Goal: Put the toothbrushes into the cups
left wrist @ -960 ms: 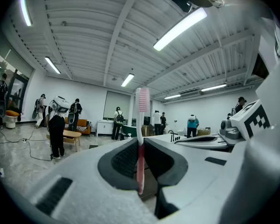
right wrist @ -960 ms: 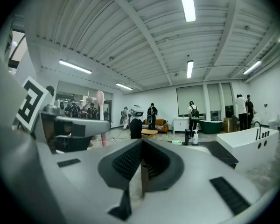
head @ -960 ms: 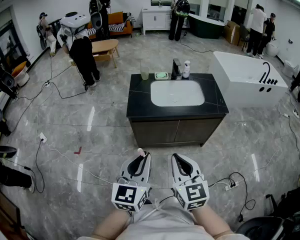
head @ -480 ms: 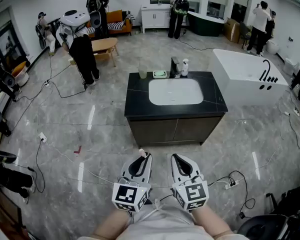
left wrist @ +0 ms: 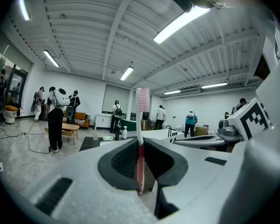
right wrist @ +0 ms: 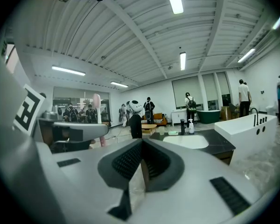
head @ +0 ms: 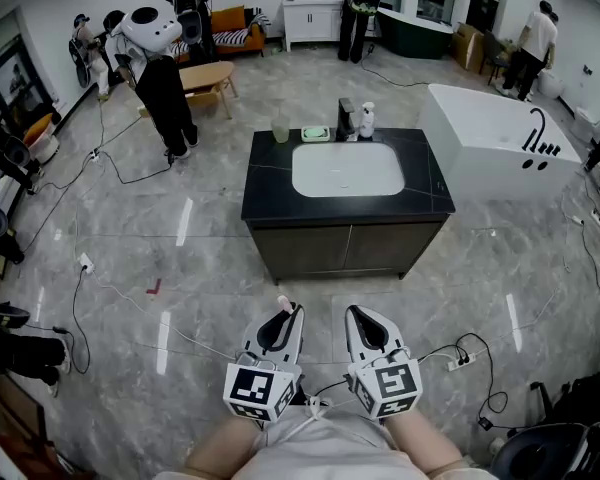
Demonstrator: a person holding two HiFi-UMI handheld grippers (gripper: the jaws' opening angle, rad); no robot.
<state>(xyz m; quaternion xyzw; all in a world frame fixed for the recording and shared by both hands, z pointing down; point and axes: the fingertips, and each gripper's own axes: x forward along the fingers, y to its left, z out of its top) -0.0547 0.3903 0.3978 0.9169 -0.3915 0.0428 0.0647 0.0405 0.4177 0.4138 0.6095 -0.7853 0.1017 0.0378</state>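
My left gripper [left wrist: 140, 146] has its fingers pinching a pink toothbrush [left wrist: 140, 127] that stands upright between them, bristles up. My right gripper [right wrist: 141, 160] has its fingers pressed together on nothing. Both hang side by side over the floor [head: 160, 258], well short of the black surface [head: 270, 183], where a cup [head: 281, 133] stands at the far left.

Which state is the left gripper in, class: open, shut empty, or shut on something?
Shut on the pink toothbrush: fingers of the left gripper clamp its handle, bristles pointing up.
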